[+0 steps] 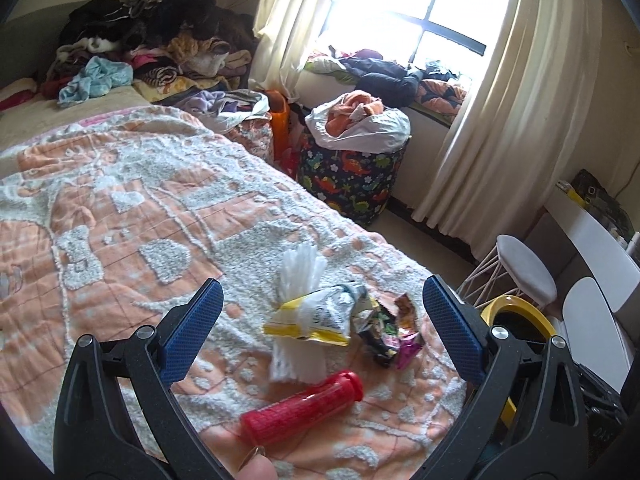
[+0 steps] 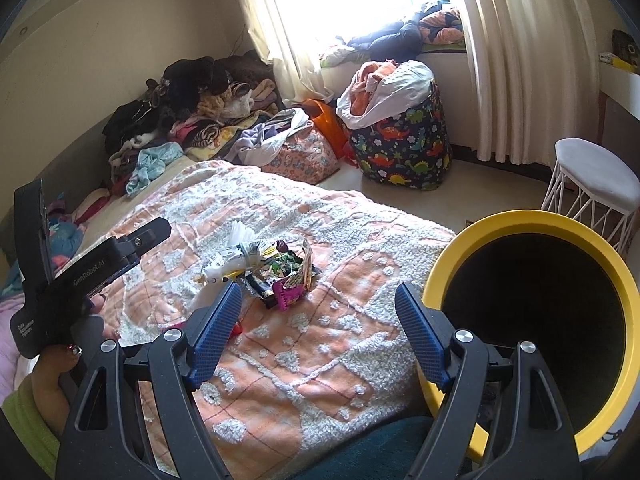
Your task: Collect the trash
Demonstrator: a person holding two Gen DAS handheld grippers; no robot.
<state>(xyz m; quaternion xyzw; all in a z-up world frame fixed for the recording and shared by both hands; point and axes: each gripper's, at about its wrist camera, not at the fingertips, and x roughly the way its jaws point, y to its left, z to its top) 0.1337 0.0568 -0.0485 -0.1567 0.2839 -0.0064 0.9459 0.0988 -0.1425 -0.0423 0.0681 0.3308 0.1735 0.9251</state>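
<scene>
A pile of trash lies on the orange-and-white bedspread: a yellow-and-white wrapper [image 1: 310, 318] over white plastic straws [image 1: 298, 276], crumpled dark and purple wrappers [image 1: 390, 334], and a red ridged tube [image 1: 302, 408] nearest me. My left gripper [image 1: 320, 328] is open and empty above the pile. My right gripper [image 2: 318, 322] is open and empty, just short of the wrappers [image 2: 286, 276]. A yellow-rimmed bin [image 2: 532, 320] stands at the bed's right edge; it also shows in the left wrist view [image 1: 516, 312]. The left gripper's body [image 2: 80, 276] shows at left.
A heap of clothes [image 1: 152, 48] covers the far end of the bed. A dinosaur-print laundry basket [image 1: 352, 172] stands by the window with curtains [image 1: 512, 112]. A white wire stool [image 2: 592, 184] and white furniture [image 1: 596, 240] are on the right.
</scene>
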